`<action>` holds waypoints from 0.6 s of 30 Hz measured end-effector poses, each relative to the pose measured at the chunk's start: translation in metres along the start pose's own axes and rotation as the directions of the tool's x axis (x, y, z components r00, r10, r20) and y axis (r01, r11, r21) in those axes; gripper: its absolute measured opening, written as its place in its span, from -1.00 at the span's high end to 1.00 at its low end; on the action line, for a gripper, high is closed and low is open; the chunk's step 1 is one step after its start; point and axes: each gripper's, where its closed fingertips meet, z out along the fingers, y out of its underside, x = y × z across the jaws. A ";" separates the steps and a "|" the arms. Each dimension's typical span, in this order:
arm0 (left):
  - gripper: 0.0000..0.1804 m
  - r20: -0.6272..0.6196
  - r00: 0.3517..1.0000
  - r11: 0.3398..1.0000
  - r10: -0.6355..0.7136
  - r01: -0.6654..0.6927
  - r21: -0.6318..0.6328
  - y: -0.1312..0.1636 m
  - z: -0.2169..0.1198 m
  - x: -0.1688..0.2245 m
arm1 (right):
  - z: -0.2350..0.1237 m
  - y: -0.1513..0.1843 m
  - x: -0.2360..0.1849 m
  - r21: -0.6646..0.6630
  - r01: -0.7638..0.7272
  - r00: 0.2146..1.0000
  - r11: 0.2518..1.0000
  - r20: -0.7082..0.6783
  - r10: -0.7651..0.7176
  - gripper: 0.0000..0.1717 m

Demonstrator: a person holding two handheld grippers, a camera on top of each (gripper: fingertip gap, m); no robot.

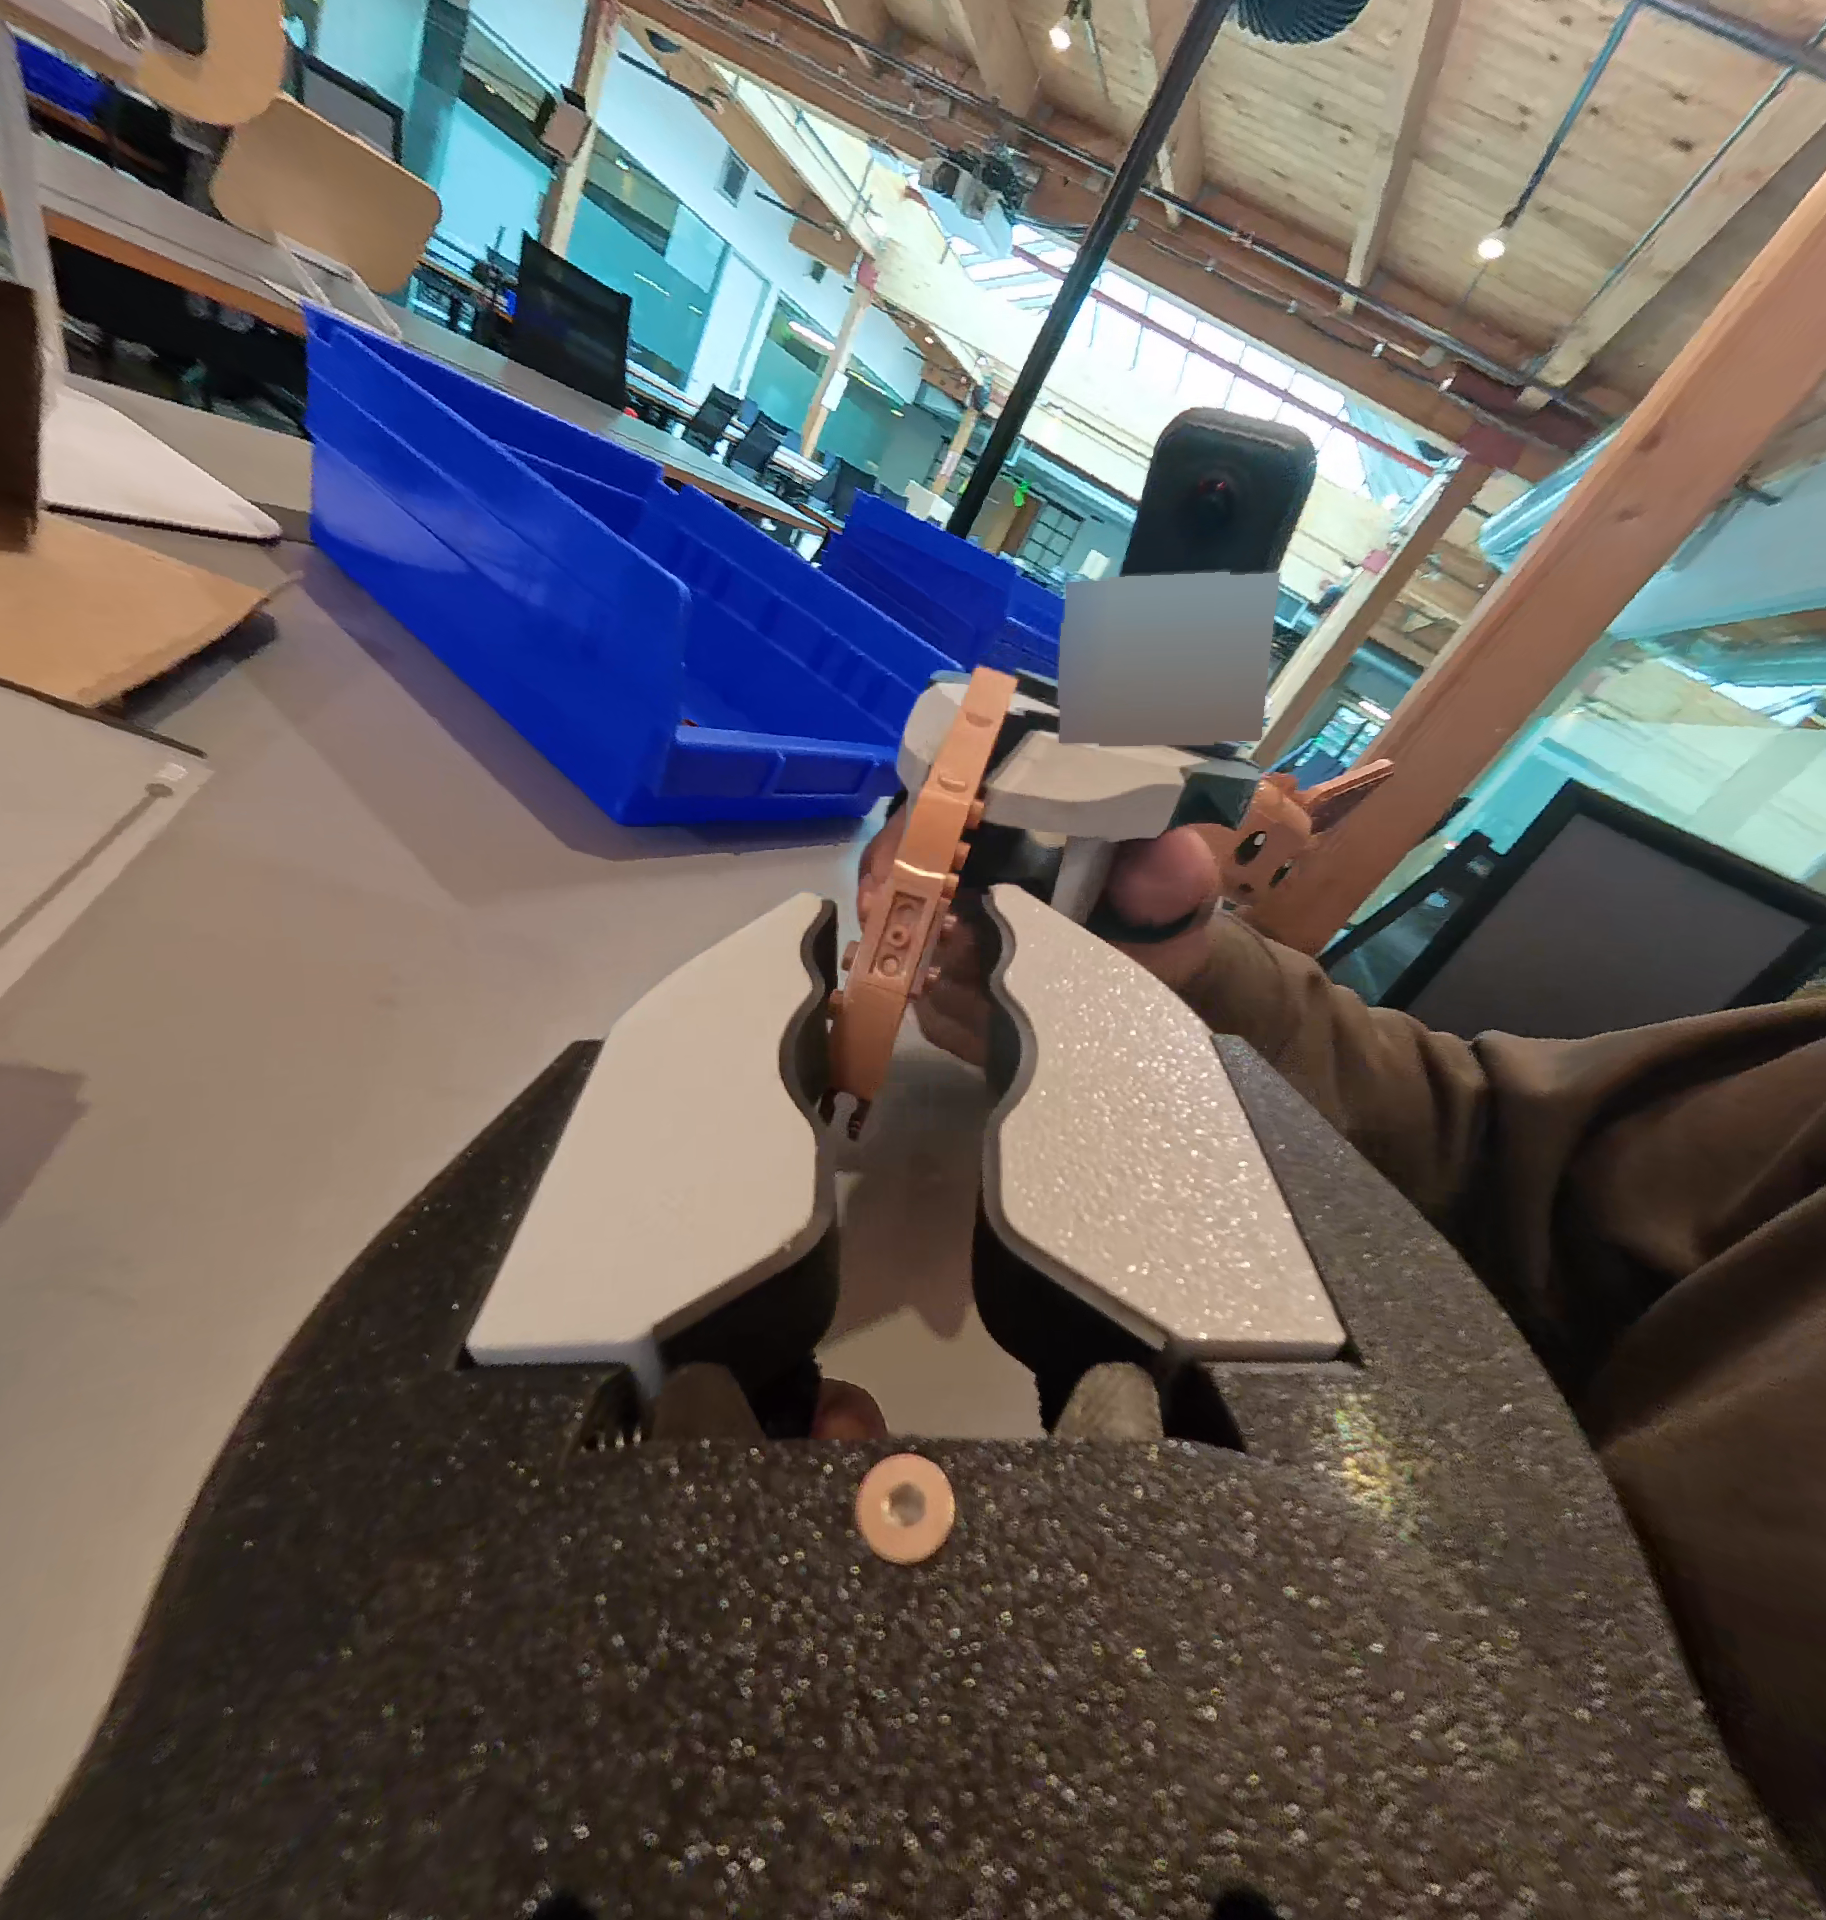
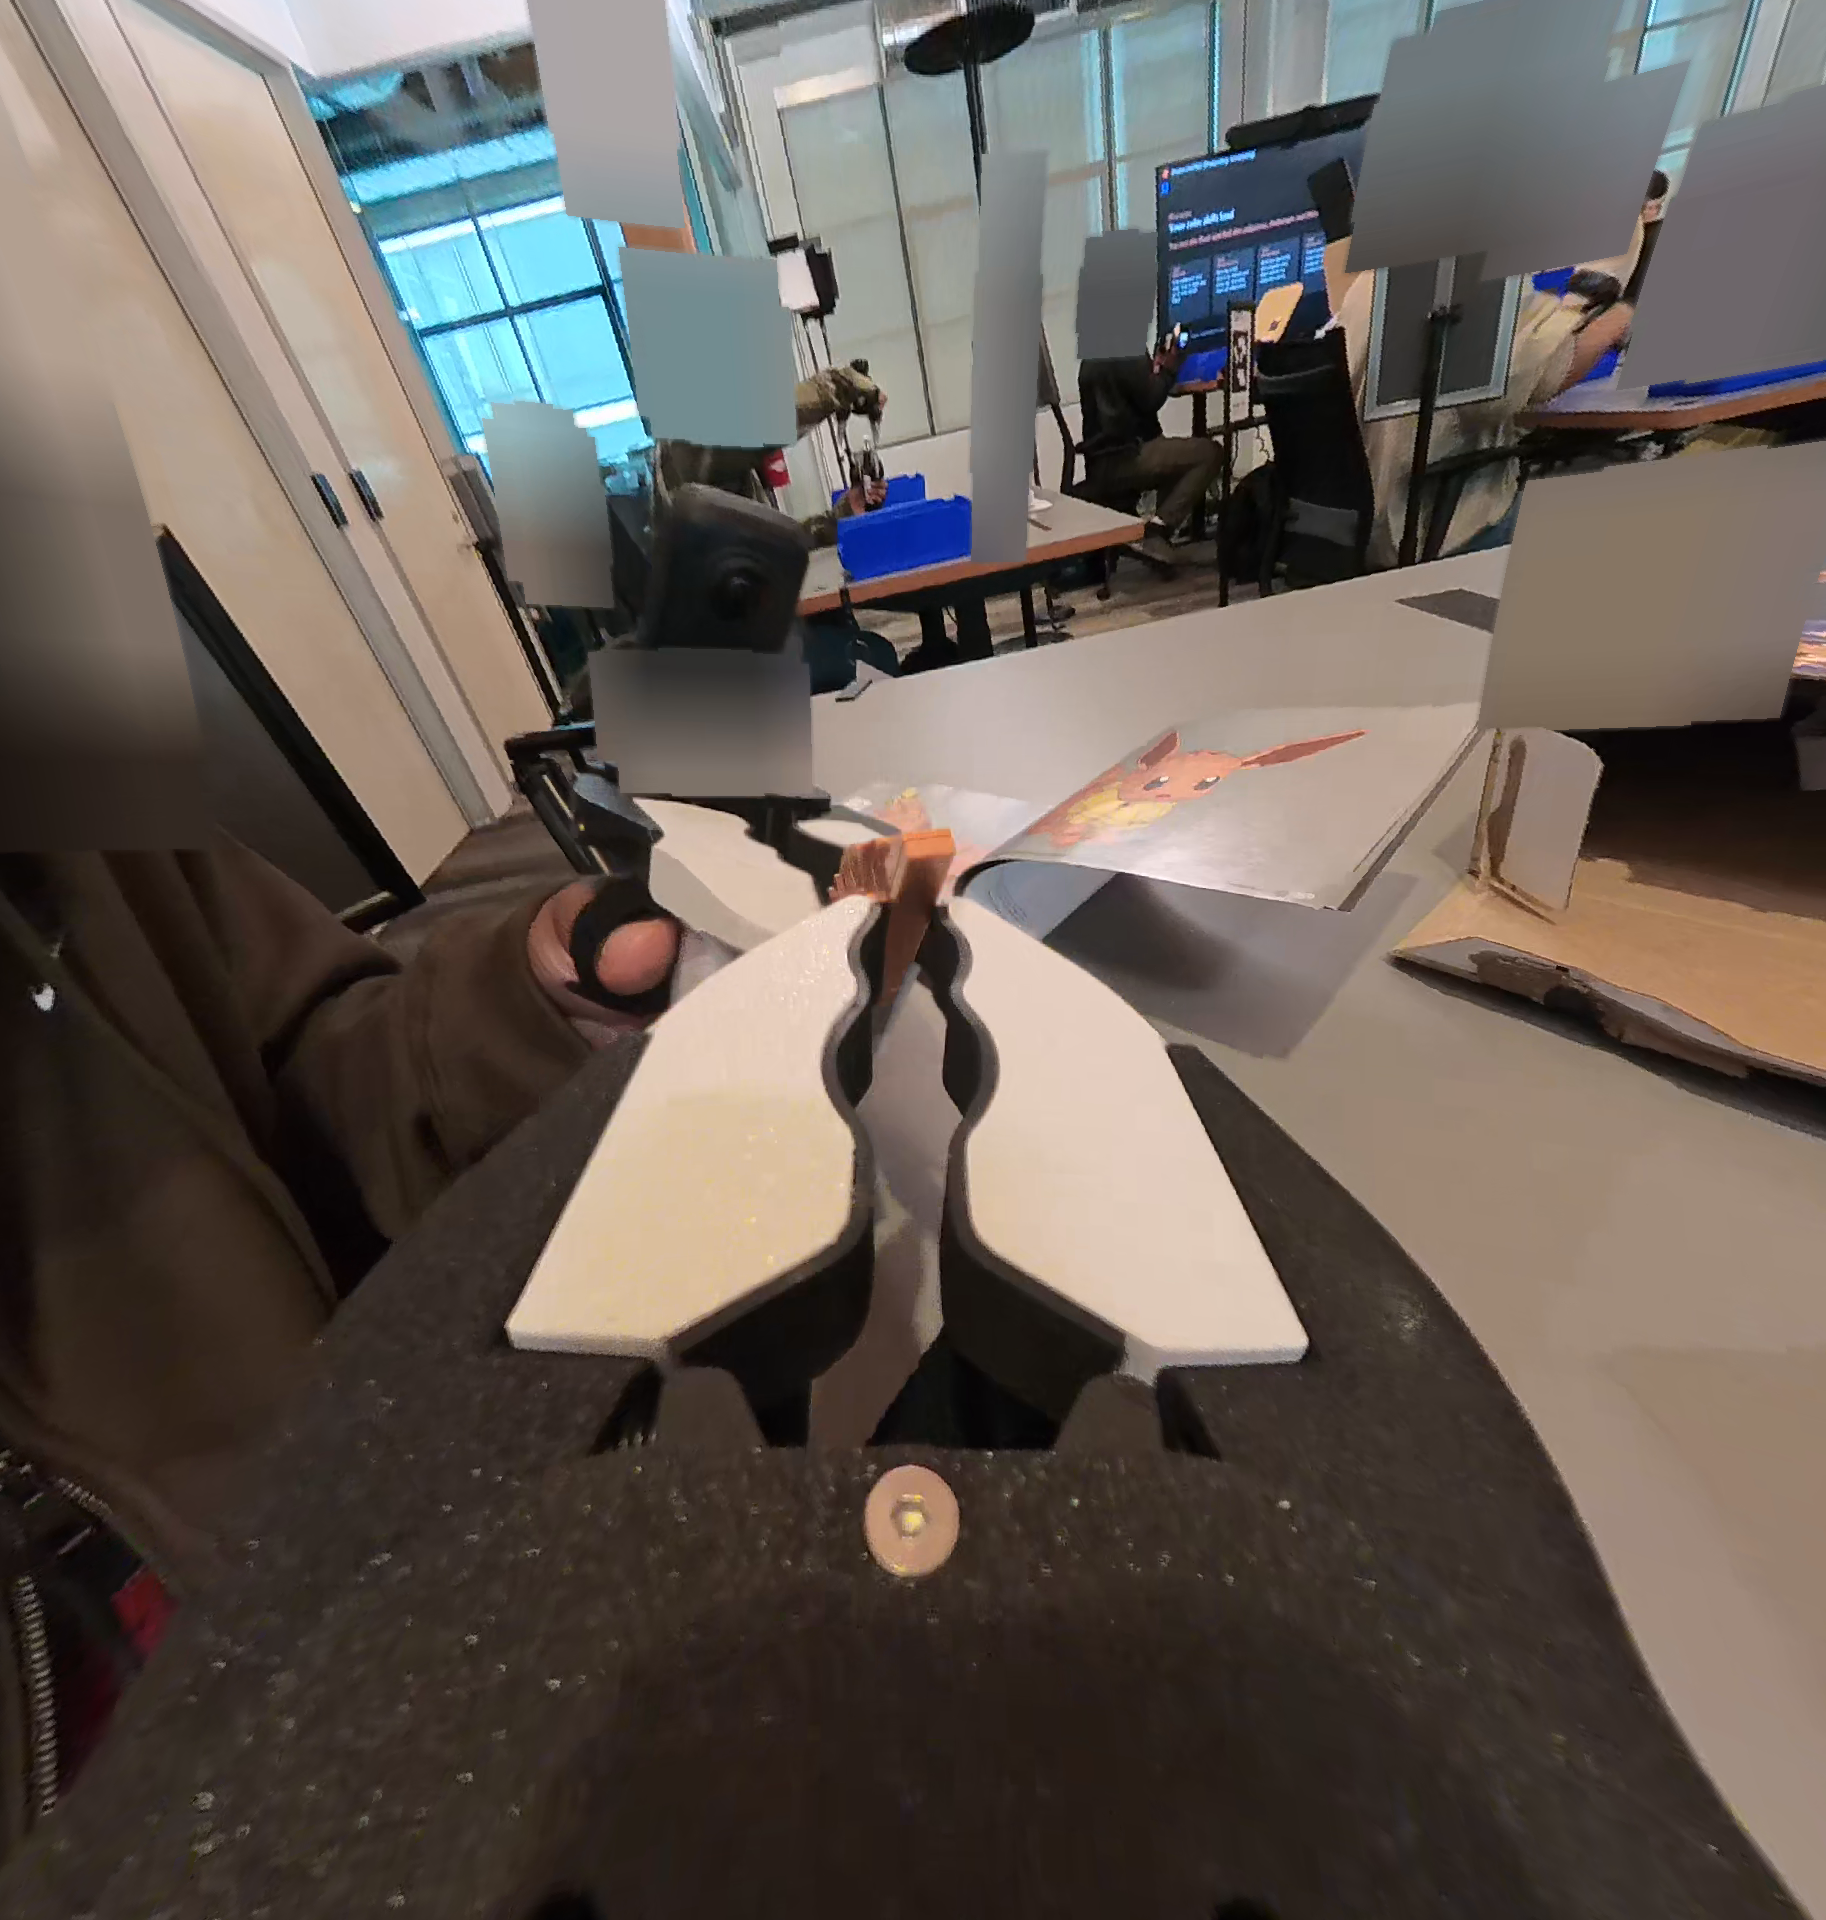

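Tan brick assembly (image 1: 924, 883) hangs above the grey table (image 1: 369, 935), clamped by the right gripper (image 2: 907, 935); the left gripper (image 1: 909, 997) stands parted around its lower end, one pad beside it. Blue bins (image 1: 535, 582) sit behind.

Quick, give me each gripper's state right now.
Left gripper: open, tan brick piece between its fingers.
Right gripper: shut on that tan brick piece.

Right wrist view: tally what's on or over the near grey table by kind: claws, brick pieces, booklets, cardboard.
Claws: 2 (right claw, left claw)
Tan brick piece: 1
Open picture booklet: 1
Flattened cardboard box: 1
Total: 5
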 end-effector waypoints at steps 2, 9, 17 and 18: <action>0.72 0.017 0.999 1.000 0.029 -0.029 0.001 -0.001 -0.001 -0.001 | 0.000 0.002 0.000 -0.024 0.019 1.000 1.000 -0.008 -0.019 0.91; 0.72 0.105 0.976 0.981 0.189 -0.192 0.019 -0.011 -0.011 -0.006 | -0.003 0.005 0.004 -0.070 0.065 0.996 0.995 -0.048 -0.069 0.92; 0.72 0.069 0.955 0.955 0.290 -0.284 -0.080 0.004 -0.007 -0.001 | 0.003 0.019 -0.006 -0.154 0.087 0.996 0.984 0.011 -0.086 0.92; 0.73 0.069 0.952 0.951 0.299 -0.291 -0.100 0.007 -0.006 -0.002 | 0.005 0.022 -0.008 -0.166 0.096 0.995 0.981 0.022 -0.094 0.92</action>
